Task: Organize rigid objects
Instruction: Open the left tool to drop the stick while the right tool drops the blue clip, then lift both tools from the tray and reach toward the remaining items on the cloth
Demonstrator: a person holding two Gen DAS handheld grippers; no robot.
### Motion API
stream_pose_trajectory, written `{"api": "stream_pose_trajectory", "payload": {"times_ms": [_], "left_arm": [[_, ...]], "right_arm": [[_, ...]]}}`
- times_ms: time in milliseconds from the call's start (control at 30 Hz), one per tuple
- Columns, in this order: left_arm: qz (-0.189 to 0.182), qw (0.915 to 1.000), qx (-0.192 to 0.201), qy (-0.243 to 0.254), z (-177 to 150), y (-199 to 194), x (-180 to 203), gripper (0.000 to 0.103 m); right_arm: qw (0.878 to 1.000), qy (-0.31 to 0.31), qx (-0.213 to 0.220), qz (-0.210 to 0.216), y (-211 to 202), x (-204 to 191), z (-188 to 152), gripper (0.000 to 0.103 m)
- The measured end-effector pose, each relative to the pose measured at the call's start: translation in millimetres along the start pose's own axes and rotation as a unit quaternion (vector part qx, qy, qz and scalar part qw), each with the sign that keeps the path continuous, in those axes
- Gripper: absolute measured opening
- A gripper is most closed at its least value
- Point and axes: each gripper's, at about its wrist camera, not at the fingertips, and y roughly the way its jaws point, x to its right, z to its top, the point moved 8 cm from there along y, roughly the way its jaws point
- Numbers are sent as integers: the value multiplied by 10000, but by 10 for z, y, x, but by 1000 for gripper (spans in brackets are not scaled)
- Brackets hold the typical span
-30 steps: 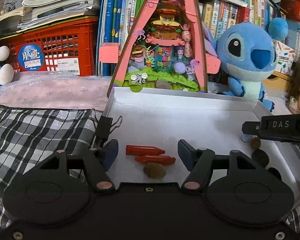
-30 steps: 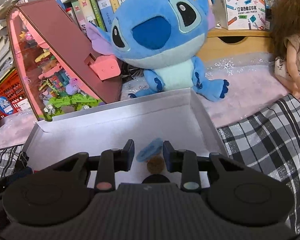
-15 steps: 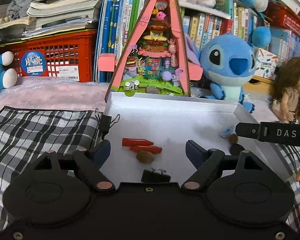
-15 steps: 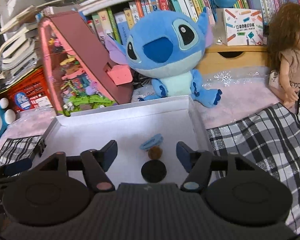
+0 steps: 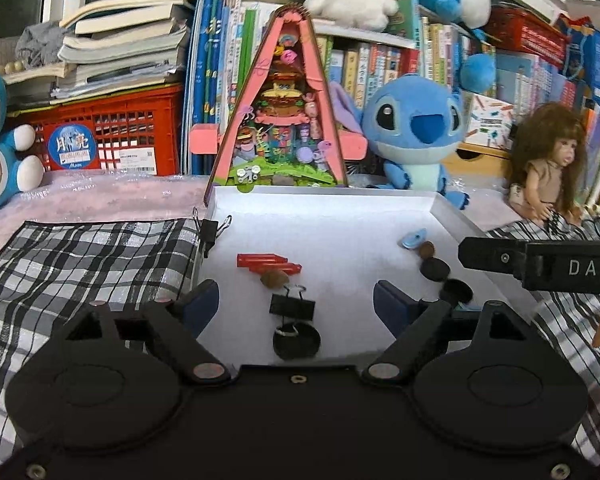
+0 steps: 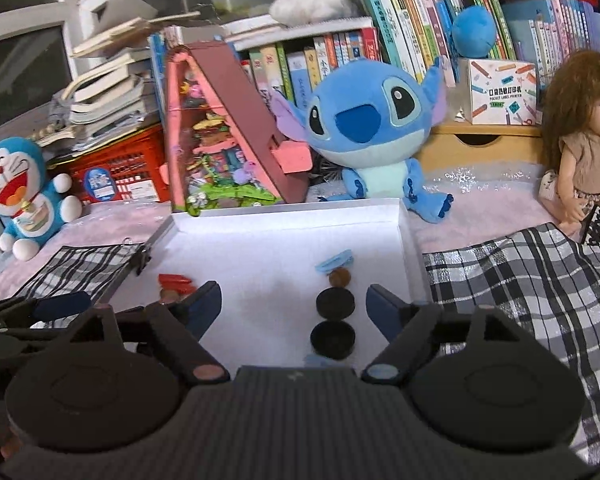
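Observation:
A white tray (image 5: 324, 200) lies on the bed. On its left lie two red crayons (image 5: 266, 262), a brown stone (image 5: 274, 279), a black binder clip (image 5: 292, 306) and a black disc (image 5: 296, 340). Along its right side lie a blue clip (image 6: 334, 263), a brown coin (image 6: 339, 277) and two black discs (image 6: 334, 302). My left gripper (image 5: 296, 308) is open and empty over the tray's near left. My right gripper (image 6: 294, 306) is open and empty over the near right; it also shows in the left wrist view (image 5: 540, 264).
Another binder clip (image 5: 210, 230) grips the tray's left wall. Checked cloth (image 5: 80, 264) lies on both sides of the tray. Behind it stand a pink triangular toy house (image 5: 284, 120), a Stitch plush (image 5: 416, 136), a doll (image 5: 548, 168), a Doraemon plush (image 6: 20, 192) and a red crate (image 5: 108, 136).
Both grippers have drawn back and up from the tray and opened wider. More tray items near the front edge have come into view.

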Motion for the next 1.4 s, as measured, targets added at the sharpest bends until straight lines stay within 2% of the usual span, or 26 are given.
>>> {"api": "stream_pose_trajectory", "payload": {"times_ms": [233, 400, 567, 967, 1233, 1400], "left_arm": [[-150, 9998, 95, 95, -147, -281, 110, 84], [-313, 9995, 93, -32, -263, -465, 167, 84], [-320, 9994, 122, 15, -390, -609, 196, 85], [-252, 9995, -30, 175, -787, -827, 183, 85], [-332, 9987, -48, 372, -985, -937, 258, 85], [-356, 9988, -137, 301, -1095, -946, 242, 85]], "right_arm": [[9996, -208, 143, 148, -276, -87, -135, 90], [9989, -334, 250, 207, -464, -130, -251, 92], [9983, -464, 292, 202, -604, -136, -370, 93], [9964, -777, 327, 125, -875, -130, -731, 94], [9931, -1100, 309, 243, -1030, -214, -984, 96], [9924, -1133, 276, 397, -1139, -250, -1183, 96]]}}
